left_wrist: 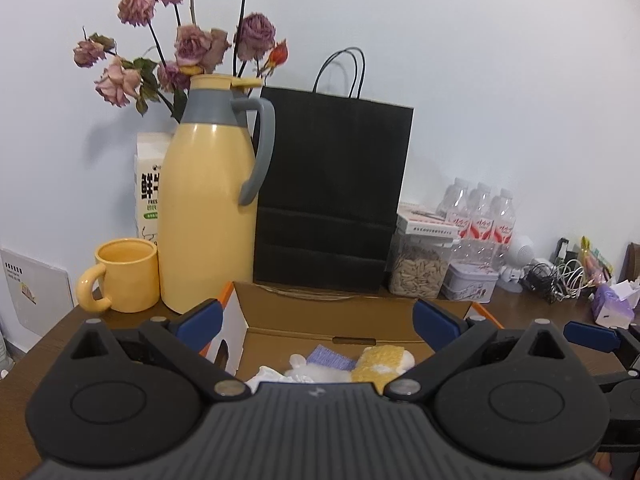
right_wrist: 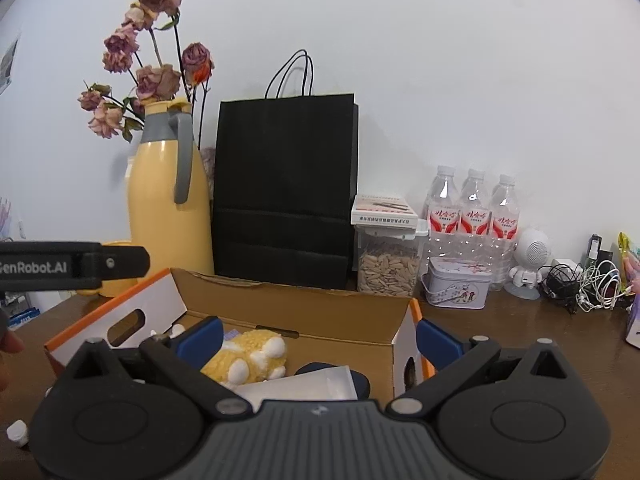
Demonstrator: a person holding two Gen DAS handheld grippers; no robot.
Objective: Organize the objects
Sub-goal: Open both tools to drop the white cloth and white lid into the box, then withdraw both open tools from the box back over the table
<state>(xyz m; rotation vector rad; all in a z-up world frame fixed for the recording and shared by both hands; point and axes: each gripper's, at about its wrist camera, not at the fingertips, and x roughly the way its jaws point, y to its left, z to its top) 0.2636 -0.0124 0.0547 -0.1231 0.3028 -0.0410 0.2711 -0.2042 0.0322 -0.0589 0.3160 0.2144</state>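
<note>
Both claws are released and empty: the left gripper (left_wrist: 318, 322) and right gripper (right_wrist: 318, 336) hang over the open cardboard box (right_wrist: 304, 312). Inside lie a yellow plush (right_wrist: 250, 360) and white packet (right_wrist: 304, 386). Behind stand a yellow thermos (left_wrist: 208, 216) and black bag (left_wrist: 332, 192).

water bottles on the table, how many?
3, standing side by side against the wall, right of the seed jar: left bottle, middle bottle, right bottle. More could be hidden behind them.
</note>
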